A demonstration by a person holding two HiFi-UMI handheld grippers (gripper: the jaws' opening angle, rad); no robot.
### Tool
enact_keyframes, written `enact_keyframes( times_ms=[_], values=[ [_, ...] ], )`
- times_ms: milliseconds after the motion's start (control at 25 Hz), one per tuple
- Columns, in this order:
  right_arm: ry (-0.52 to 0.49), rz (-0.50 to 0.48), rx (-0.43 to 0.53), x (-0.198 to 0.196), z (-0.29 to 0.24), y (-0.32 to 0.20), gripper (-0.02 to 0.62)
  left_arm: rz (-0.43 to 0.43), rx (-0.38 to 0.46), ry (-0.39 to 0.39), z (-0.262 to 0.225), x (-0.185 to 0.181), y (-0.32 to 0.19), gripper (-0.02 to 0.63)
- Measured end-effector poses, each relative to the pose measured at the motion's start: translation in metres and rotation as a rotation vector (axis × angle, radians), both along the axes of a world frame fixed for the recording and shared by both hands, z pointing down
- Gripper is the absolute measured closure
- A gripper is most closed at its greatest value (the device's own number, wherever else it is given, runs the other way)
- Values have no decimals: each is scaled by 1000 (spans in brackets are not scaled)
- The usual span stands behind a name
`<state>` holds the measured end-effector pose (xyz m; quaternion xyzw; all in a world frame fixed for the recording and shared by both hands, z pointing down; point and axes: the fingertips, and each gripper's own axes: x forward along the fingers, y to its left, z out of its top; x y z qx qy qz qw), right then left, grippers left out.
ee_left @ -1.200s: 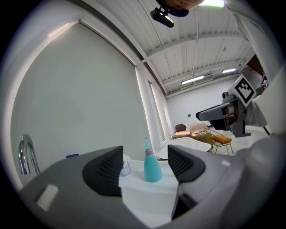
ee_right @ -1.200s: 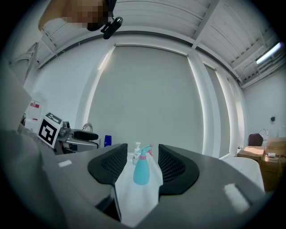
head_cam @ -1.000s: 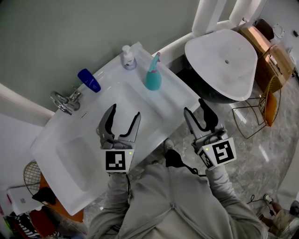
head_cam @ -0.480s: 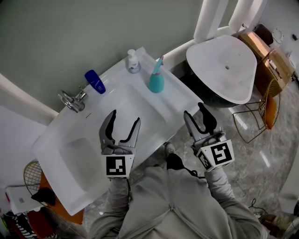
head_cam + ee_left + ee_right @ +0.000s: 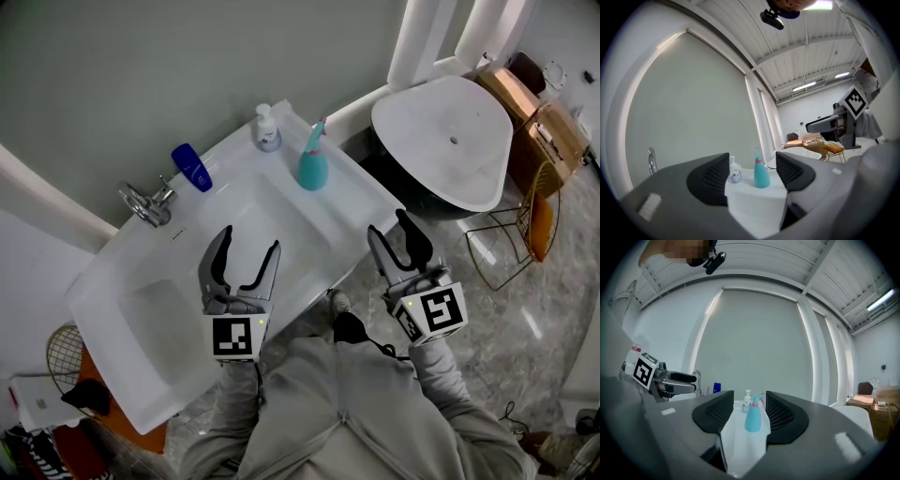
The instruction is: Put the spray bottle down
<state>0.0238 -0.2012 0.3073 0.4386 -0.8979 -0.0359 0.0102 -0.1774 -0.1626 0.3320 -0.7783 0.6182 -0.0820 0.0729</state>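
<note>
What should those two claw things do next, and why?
Probably just draw both back a little: the teal plastic spray bottle already stands upright on the white sink counter, and the left gripper and right gripper are open, empty and clear of it.

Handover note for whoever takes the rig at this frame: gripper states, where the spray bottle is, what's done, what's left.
Left gripper: open, empty, held over the sink.
Right gripper: open, empty, just off the sink's front edge.
Spray bottle: upright on the sink's back ledge, beside the soap pump bottle, clear of both grippers.
Done: bottle set down and released.
Left: nothing for this task, as far as the views show.
</note>
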Motion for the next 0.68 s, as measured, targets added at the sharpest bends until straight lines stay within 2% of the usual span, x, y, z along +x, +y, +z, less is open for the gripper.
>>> enact_keyframes(
  times_ms=[680],
  values=[
    [-1,1,-6,-1,0,-2,382,2,-7,21,0,1,-4,245]
  ],
)
